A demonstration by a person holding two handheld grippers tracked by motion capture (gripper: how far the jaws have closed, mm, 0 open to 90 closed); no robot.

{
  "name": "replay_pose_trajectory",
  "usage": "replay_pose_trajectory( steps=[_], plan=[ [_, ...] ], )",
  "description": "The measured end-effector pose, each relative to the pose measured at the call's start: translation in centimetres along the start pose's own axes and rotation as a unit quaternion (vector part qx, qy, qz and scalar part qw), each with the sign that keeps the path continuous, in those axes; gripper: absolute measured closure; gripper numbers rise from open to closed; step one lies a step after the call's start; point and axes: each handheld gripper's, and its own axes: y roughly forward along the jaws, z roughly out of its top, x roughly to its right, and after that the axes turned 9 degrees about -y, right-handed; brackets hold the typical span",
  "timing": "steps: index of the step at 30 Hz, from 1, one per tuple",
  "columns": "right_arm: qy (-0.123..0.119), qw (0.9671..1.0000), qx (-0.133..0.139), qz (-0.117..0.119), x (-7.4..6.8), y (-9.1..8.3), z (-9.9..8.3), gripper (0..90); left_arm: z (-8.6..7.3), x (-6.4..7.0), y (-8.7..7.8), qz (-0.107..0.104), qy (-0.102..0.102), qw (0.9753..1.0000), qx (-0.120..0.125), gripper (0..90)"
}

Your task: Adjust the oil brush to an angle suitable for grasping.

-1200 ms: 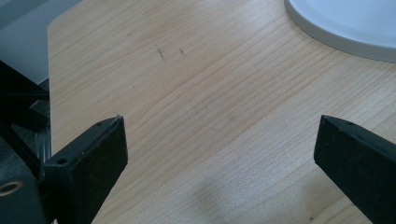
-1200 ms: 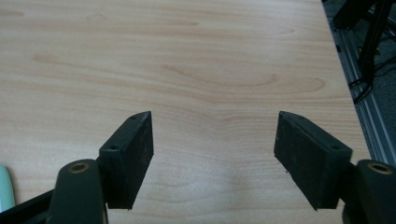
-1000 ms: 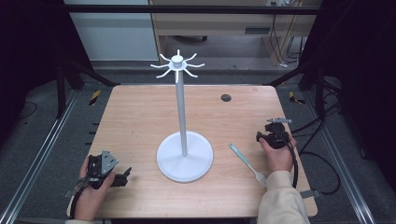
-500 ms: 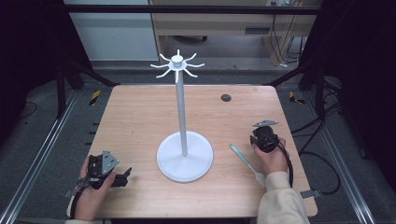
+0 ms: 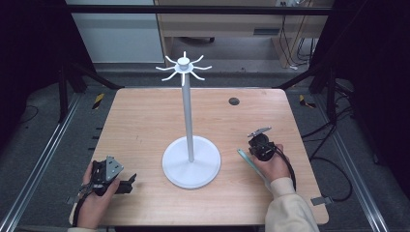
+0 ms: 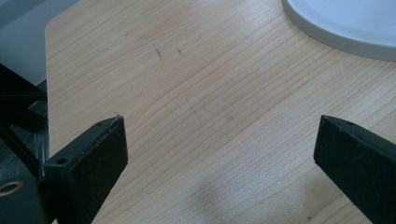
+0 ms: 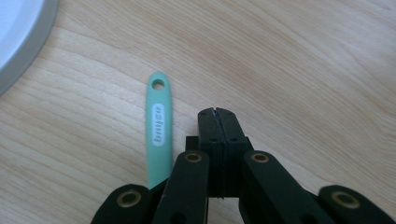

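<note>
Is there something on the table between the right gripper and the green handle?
No. In the right gripper view, the shut right gripper and the green handle lie side by side, with bare wooden table between them.

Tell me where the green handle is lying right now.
The green handle lies flat on the table, just left of the shut right gripper, near the white stand's base.

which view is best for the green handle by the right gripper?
Right gripper view. The mint-green handle lies flat on the table just beside the shut right gripper, with its hang hole and printed label visible. The high view shows it as a thin pale strip beside the hand.
</note>
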Motion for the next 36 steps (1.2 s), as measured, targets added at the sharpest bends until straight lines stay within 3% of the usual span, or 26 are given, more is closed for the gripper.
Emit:
replay_pose_trajectory(
  steps=[18, 22, 26, 28, 36],
  plan=[
    [0.003, 0.9990, -0.005, 0.044, -0.5, 0.6, 0.3, 90.0, 0.0, 0.0, 0.0, -0.001, 0.000, 1.0000, -0.001, 2.4],
    [0.006, 0.9977, -0.003, 0.067, -0.7, 0.6, 0.3, 90.0, 0.0, 0.0, 0.0, -0.001, 0.000, 1.0000, -0.003, 2.4],
    [-0.005, 0.9958, -0.002, 0.092, -1.2, 0.5, 0.4, 90.0, 0.0, 0.0, 0.0, 0.000, 0.000, 1.0000, -0.001, 2.4],
    [-0.023, 0.9938, -0.005, 0.109, -2.0, 0.3, 0.5, 90.0, 0.0, 0.0, 0.0, 0.000, -0.001, 1.0000, -0.001, 2.4],
    [-0.078, 0.9877, -0.015, 0.134, -4.1, -0.3, 0.6, 90.0, 0.0, 0.1, 0.0, -0.002, 0.001, 1.0000, -0.002, 2.4]
  ],
)
